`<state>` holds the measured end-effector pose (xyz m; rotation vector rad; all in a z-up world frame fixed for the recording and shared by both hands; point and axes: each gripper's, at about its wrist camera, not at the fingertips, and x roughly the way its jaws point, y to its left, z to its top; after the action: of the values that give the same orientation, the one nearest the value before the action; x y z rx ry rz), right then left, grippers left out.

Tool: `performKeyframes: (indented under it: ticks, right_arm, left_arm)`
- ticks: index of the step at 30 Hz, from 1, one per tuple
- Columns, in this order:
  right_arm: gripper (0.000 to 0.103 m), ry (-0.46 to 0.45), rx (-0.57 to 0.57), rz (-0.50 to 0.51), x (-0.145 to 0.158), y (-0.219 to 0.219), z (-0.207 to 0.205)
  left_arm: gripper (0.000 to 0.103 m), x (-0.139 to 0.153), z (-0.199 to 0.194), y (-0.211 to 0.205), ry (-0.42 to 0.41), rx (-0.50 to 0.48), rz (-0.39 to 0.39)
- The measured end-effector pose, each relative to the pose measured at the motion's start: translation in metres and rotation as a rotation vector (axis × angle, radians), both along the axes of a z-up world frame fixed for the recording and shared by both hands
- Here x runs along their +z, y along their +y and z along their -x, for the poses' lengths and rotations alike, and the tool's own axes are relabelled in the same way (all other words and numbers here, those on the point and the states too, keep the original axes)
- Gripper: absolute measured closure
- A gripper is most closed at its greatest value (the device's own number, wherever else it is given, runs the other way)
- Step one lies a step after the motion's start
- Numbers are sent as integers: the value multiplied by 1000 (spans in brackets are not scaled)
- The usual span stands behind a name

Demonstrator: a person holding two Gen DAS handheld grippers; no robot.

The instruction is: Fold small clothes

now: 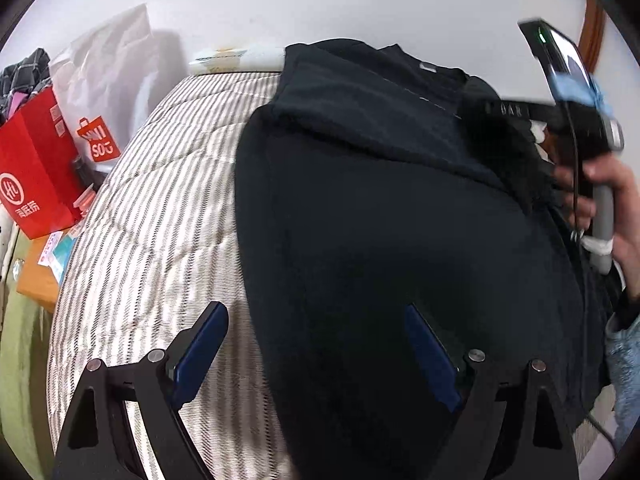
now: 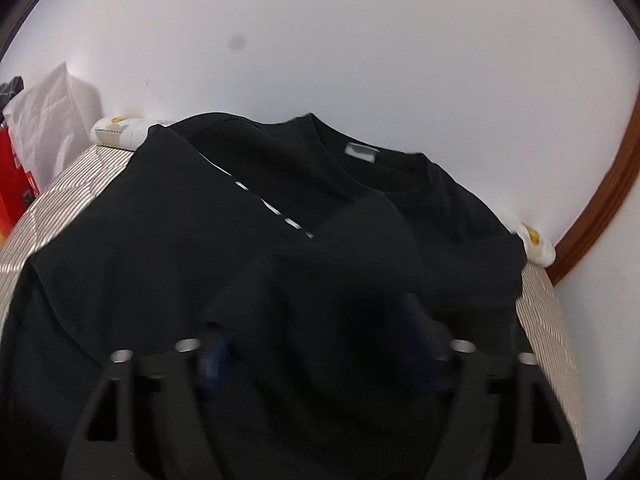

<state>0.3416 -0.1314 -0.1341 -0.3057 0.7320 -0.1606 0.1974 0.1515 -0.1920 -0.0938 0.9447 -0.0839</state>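
A black T-shirt [image 1: 380, 200] [image 2: 160, 220] lies spread on a striped bed [image 1: 160, 220] [image 2: 544, 320], collar and grey label [image 2: 362, 153] toward the wall. One side is folded inward, and a line of white print shows along the fold. My left gripper [image 1: 316, 320] hangs open over the shirt's near left edge, one finger above the bedding and the other above the cloth. My right gripper [image 2: 316, 328] is blurred and open low over a raised fold of the shirt. Its pads are apart from the cloth. In the left wrist view a hand [image 1: 612, 200] holds its handle at the shirt's right side.
A red paper bag [image 1: 36, 168] and a white plastic bag [image 1: 104, 80] stand left of the bed, above a wooden side table [image 1: 40, 276]. A rolled white cloth [image 1: 236, 58] [image 2: 116, 132] lies at the bed's far edge against the wall. A brown door frame [image 2: 600, 200] is at the right.
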Motion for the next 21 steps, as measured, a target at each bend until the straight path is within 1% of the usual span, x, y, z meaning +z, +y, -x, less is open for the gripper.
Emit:
performKeyframes:
  ticks: [1, 2, 3, 6, 9, 11, 13, 15, 16, 18, 21]
  right_arm:
    - [15, 2, 1, -8, 0, -6, 9]
    - [10, 8, 7, -25, 0, -14, 18]
    - [8, 11, 7, -40, -1, -21, 26]
    - [8, 22, 37, -102, 4, -33, 51]
    - [8, -27, 90, -168, 22, -53, 97]
    - [8, -70, 87, -192, 30, -72, 121]
    - [8, -112, 43, -204, 31, -100, 139]
    - [8, -123, -37, -210, 26, -124, 145]
    - [8, -112, -92, -208, 19, -138, 146]
    - [9, -86, -148, -187, 5, -156, 147]
    - [12, -63, -161, -176, -11, -171, 151]
  left_arm:
    - [14, 2, 0, -4, 3, -10, 7]
    - [14, 4, -1, -8, 4, -18, 11]
    - [14, 5, -2, -12, 5, -25, 12]
    - [14, 13, -6, -29, 8, -48, 10]
    - [14, 24, -11, -48, 2, -75, -8]
    - [14, 32, -14, -63, -4, -99, -20]
    - [14, 41, -20, -82, -13, -122, -42]
    - [14, 50, -29, -103, -7, -144, -92]
    - [14, 54, -33, -114, -6, -154, -121]
    - [14, 63, -35, -126, -19, -174, -147]
    - [14, 77, -36, -143, -30, -211, -166]
